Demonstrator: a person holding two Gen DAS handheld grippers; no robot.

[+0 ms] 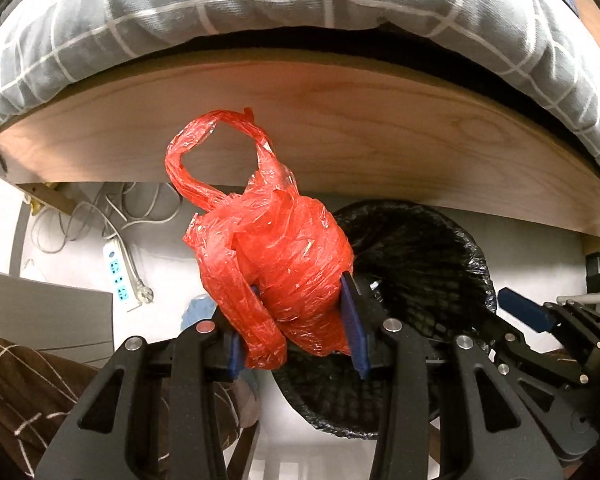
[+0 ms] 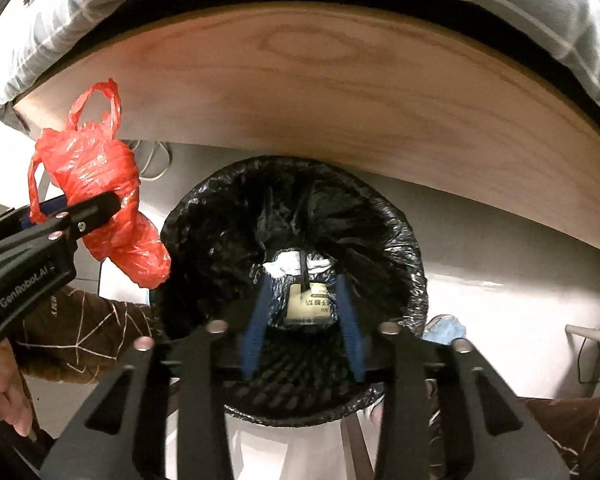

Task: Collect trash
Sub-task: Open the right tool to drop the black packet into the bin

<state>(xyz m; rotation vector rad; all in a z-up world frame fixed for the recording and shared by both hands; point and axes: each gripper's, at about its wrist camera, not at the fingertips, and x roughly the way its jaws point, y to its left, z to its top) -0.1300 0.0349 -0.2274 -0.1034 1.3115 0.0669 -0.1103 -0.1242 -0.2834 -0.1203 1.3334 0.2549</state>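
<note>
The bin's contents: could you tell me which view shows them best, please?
The right wrist view: it looks straight down into the bin, showing a carton and white paper. The left wrist view shows only its side.

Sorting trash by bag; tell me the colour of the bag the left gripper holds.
Red bag; clearest in the left wrist view.

White lettering reading "GenRobot.AI" runs along the black plastic body of the left gripper. The pale label on the small box carries print too blurred to read.
</note>
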